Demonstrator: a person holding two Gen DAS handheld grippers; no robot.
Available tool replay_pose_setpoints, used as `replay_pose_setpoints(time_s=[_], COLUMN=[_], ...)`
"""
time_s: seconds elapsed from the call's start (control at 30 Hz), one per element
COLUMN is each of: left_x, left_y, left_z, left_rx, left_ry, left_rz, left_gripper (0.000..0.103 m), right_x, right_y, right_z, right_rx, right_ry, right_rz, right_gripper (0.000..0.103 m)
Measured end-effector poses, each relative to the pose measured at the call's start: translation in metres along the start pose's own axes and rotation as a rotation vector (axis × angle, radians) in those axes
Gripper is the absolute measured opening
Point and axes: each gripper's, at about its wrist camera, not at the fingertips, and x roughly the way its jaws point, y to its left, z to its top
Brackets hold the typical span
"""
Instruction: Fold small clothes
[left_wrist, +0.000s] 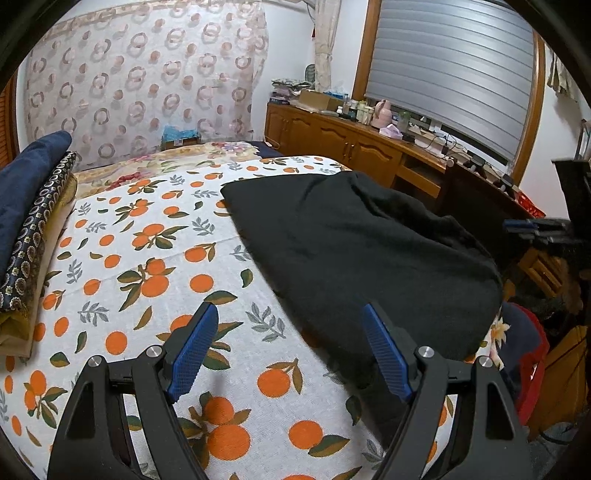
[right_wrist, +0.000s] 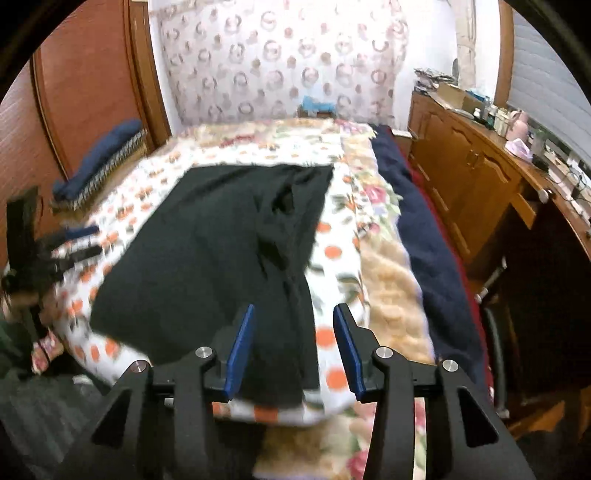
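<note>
Blue-padded, the left gripper (left_wrist: 290, 341) nearest, jaws spread wide and grasping nothing, poised above the orange-print sheet (left_wrist: 147, 258) just beside the near left edge of the black garment (left_wrist: 354, 251). Released too, the right gripper (right_wrist: 293, 343), jaws parted over the garment's near right edge, nothing between them. Spread flat across the sheet, the black garment (right_wrist: 207, 240), rumpled along its right side, its near corner close to the bed's foot. Left of the garment, a broad bare stretch of sheet. Further left of it, at the bed's edge, stacked folded fabrics (left_wrist: 33, 221). Right of the garment, a floral blanket (right_wrist: 388, 288), then a navy strip, then the wooden cabinet (right_wrist: 465, 184). Beyond the garment, a ring-patterned curtain (left_wrist: 147, 81).
</note>
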Motion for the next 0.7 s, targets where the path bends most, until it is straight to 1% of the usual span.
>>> replay_pose_setpoints(time_s=[0.13,0.27,0.37,0.4,0.43,0.5,0.53,0.57,0.6,0.63,0.67,0.7], left_x=[0.000,0.002,0.005,0.007,0.009,0.013,0.016,0.019,0.020,0.022,0.023,0.024], left_y=[0.001,0.004,0.005,0.006,0.007,0.005,0.004,0.003,0.002,0.000,-0.001,-0.003], left_z=[0.003,0.005,0.008,0.009,0.010,0.012,0.013,0.012,0.012,0.010,0.009,0.008], left_rx=[-0.006,-0.014,-0.019,-0.022,-0.025,-0.026,-0.024,-0.022,-0.022,-0.023,-0.023,-0.022], left_ry=[-0.011,-0.015,-0.013,-0.011,-0.008,0.005,0.016,0.029,0.034,0.037,0.040,0.046], left_rz=[0.009,0.022,0.033,0.036,0.033,0.019,0.005,-0.012,-0.022,-0.033,-0.039,-0.043], left_gripper=[0.081,0.081,0.081,0.081,0.081,0.081,0.083,0.085,0.089,0.089,0.089,0.089], right_x=[0.026,0.070,0.114,0.129,0.145,0.171,0.182,0.194,0.204,0.208,0.210,0.206], right_y=[0.004,0.007,0.004,0.004,0.000,-0.002,-0.003,-0.003,-0.003,-0.003,-0.003,-0.003], right_z=[0.028,0.065,0.094,0.104,0.110,0.123,0.127,0.129,0.128,0.128,0.129,0.129], right_rx=[-0.030,-0.046,-0.014,-0.008,-0.001,0.014,0.020,0.020,0.021,0.017,0.010,-0.001], right_ry=[-0.065,-0.086,-0.054,-0.034,-0.014,0.035,0.069,0.102,0.131,0.142,0.141,0.117], right_rz=[0.038,0.064,0.076,0.077,0.077,0.077,0.081,0.083,0.083,0.080,0.080,0.086], right_gripper=[0.046,0.046,0.046,0.045,0.041,0.041,0.041,0.038,0.024,0.008,0.007,0.006])
